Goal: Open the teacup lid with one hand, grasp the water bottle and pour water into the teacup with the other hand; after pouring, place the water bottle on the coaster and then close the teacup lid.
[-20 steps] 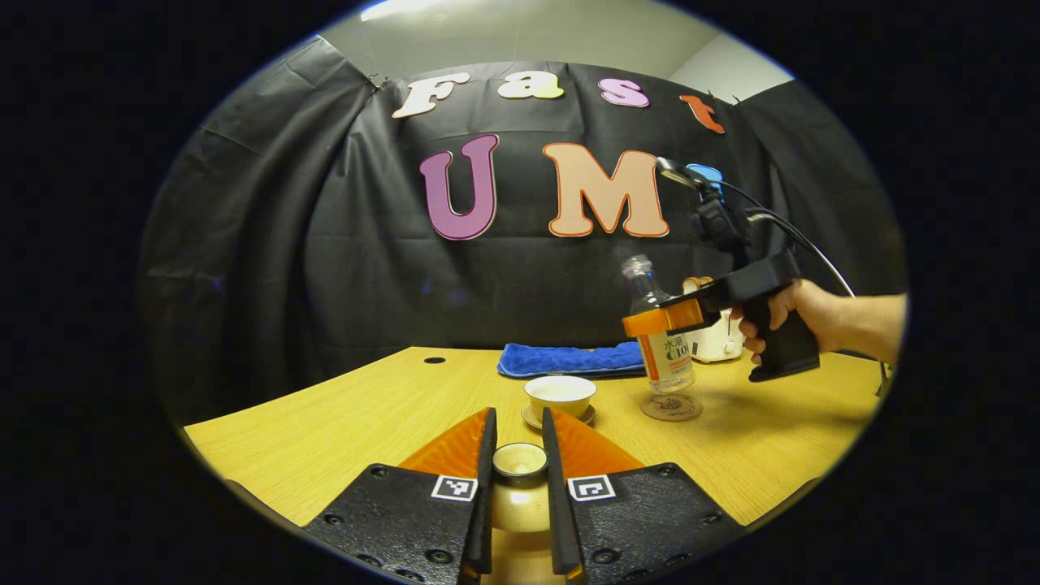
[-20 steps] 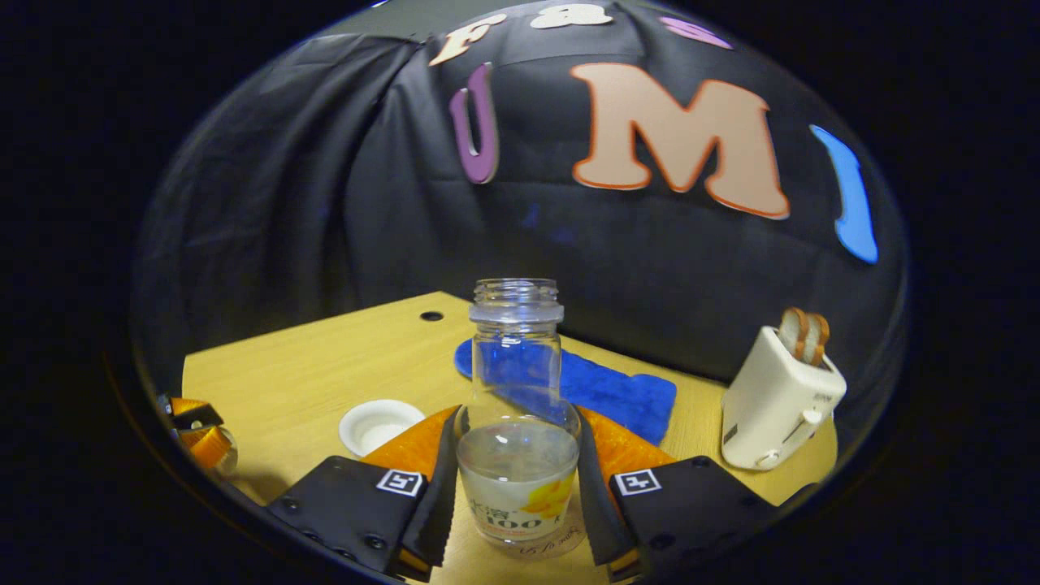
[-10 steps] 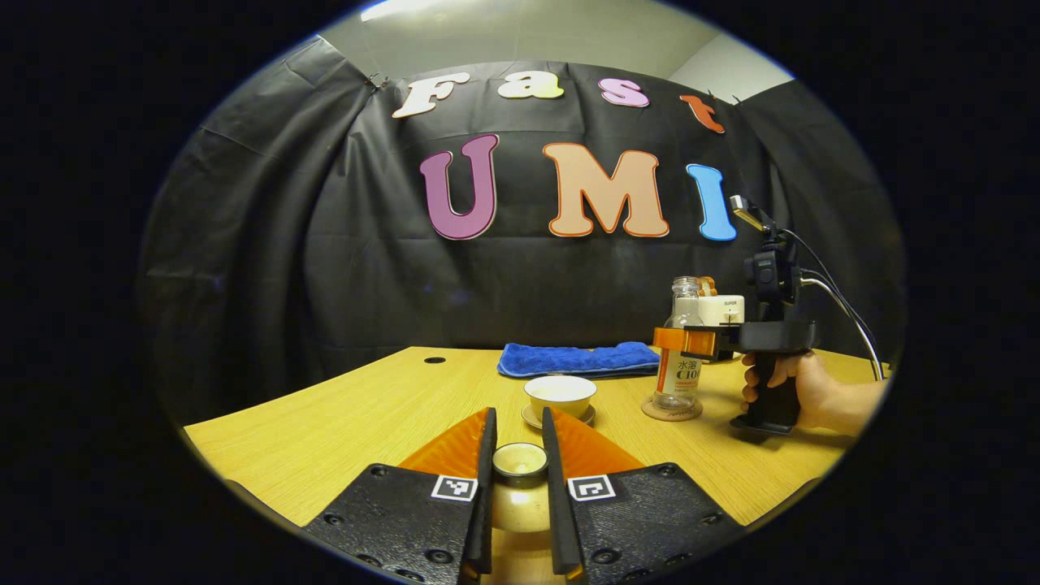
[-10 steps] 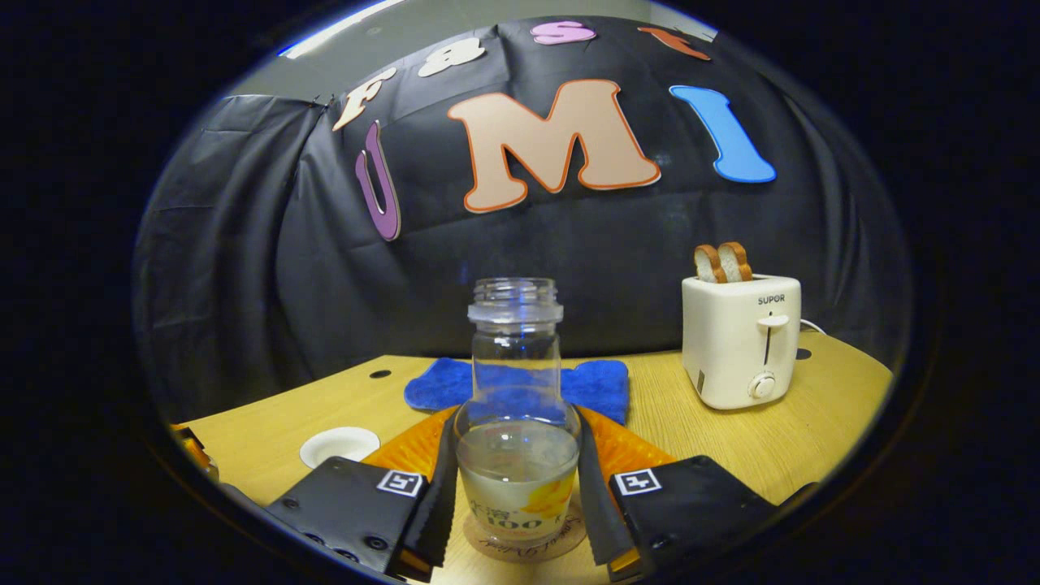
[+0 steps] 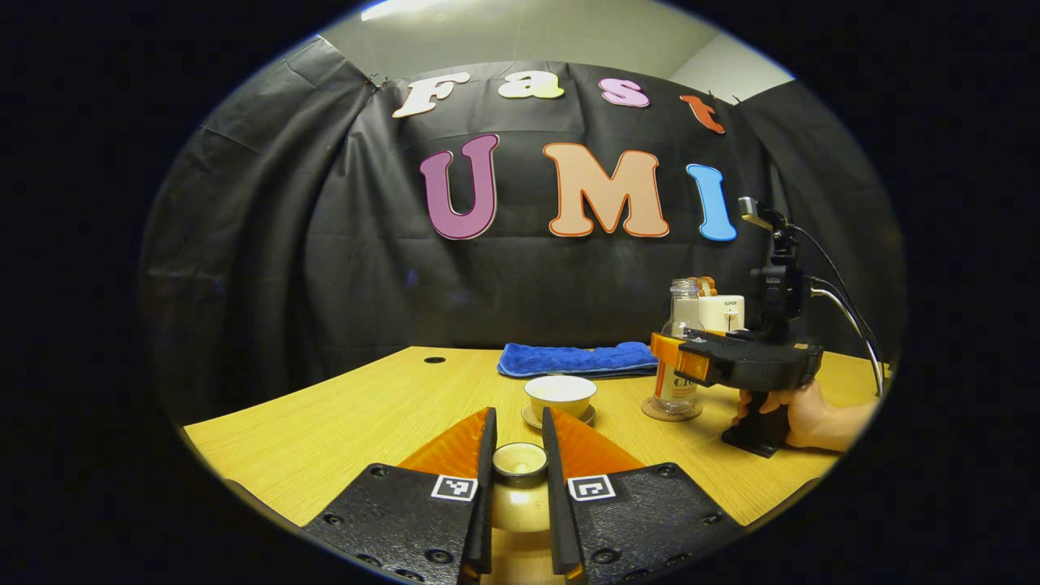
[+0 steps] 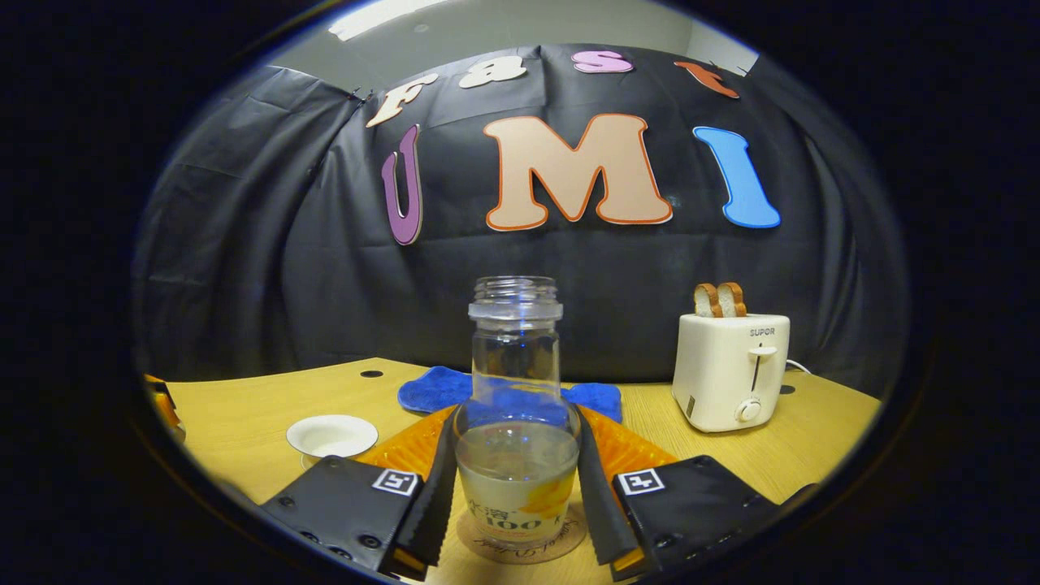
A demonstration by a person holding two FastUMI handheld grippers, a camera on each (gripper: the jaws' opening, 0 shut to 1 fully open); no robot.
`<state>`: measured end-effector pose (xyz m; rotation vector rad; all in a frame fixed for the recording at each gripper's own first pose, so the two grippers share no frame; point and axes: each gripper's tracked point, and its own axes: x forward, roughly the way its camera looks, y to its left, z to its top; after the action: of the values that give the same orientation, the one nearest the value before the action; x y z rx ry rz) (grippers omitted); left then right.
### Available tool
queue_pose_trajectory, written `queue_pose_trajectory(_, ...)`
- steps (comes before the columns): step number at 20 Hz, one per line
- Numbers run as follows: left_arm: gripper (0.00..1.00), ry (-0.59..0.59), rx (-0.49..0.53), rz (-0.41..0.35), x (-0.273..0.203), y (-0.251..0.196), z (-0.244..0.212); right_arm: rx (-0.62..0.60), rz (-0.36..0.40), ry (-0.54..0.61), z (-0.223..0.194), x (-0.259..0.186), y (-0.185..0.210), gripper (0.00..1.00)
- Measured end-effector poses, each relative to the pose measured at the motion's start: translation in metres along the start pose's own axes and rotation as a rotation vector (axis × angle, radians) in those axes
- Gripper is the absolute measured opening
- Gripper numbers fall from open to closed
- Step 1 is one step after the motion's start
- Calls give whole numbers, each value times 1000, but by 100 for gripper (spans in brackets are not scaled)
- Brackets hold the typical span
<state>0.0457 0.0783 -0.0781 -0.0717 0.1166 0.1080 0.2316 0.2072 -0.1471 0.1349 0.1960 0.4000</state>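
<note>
Right gripper view: right gripper (image 6: pixel 514 487) clamping water bottle (image 6: pixel 515 422) on coaster (image 6: pixel 520 546); left gripper (image 5: pixel 517 479) pinching lid (image 5: pixel 520 460)

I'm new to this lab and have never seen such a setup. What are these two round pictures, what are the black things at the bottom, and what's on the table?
A person holds a two-finger hand-held gripper in each hand, and each one carries a fisheye camera looking along its own fingers.

In the left gripper view, the left hand-held gripper is shut on the teacup lid. Beyond it stands the open teacup on its saucer.

In the right gripper view, the right hand-held gripper has its fingers against the water bottle, which stands upright on the coaster.

Also on the wooden table are a blue cloth and a toaster with bread in it.
</note>
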Motion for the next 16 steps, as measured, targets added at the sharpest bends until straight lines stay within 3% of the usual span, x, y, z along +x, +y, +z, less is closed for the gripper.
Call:
queue_pose_trajectory(3, 26, -1, -1, 0, -1, -1, -1, -13, -20, 11, -1, 0, -5, 75)
queue_pose_trajectory(5, 26, -1, 0, -6, 0, -1, 0, -10, -28, 13, 0, -3, -6, 81)
queue_pose_trajectory(7, 26, -4, -1, -11, 1, -1, 1, -9, -21, 12, 0, -8, -4, 100)
queue_pose_trajectory(13, 26, -3, -2, 7, 18, 4, -1, -7, 16, 14, 0, -24, -3, 100)
queue_pose_trajectory(16, 26, -10, 2, -41, 33, -7, 1, -7, 24, 14, 1, -42, -10, 99)
